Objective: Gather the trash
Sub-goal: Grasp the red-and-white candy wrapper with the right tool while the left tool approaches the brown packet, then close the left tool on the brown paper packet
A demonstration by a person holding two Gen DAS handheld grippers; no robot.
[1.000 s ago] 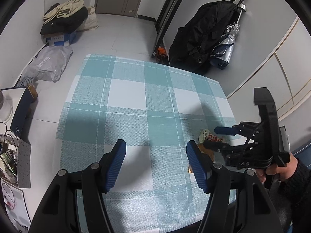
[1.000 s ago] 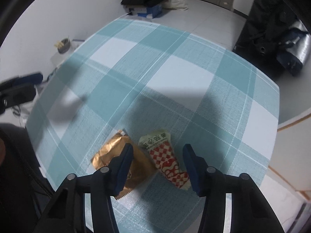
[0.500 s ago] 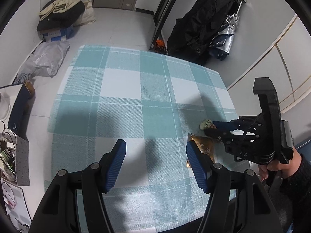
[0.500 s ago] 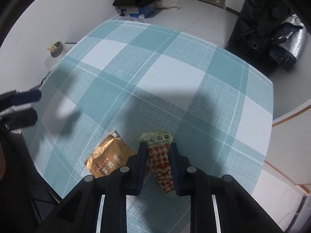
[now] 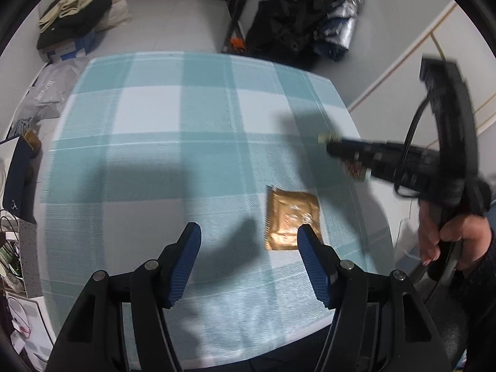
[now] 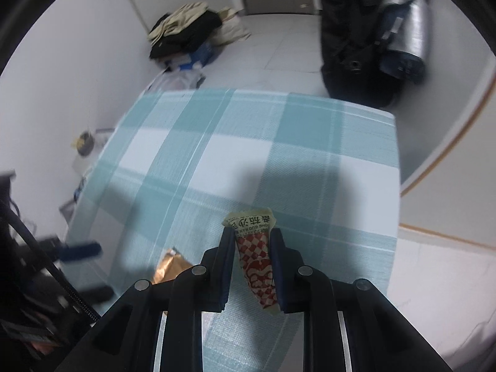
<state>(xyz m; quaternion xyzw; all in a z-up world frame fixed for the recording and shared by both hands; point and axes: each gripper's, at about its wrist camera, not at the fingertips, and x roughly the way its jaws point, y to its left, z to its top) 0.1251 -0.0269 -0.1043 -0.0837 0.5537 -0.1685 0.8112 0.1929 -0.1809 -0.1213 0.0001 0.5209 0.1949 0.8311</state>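
Right gripper [image 6: 251, 241]: ribbed blue pads pressed onto a crinkled red-and-white checked plastic snack wrapper [image 6: 255, 263] with a pale yellow printed end, held off the teal-and-white plaid woven tablecloth [image 6: 248, 155]. At 8 o'clock of that gripper, a flat, glossy gold foil sachet [image 6: 169, 268] lies on the cloth. Left gripper [image 5: 248, 249]: ribbed blue pads spread wide, holding nothing; the sachet [image 5: 291, 220] sits at its 1 o'clock, by the right pad.

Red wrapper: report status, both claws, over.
Right claw shut on red wrapper, lifted off the cloth. Left claw open, over the cloth beside gold wrapper. Gold wrapper flat on cloth. Nothing in the way.
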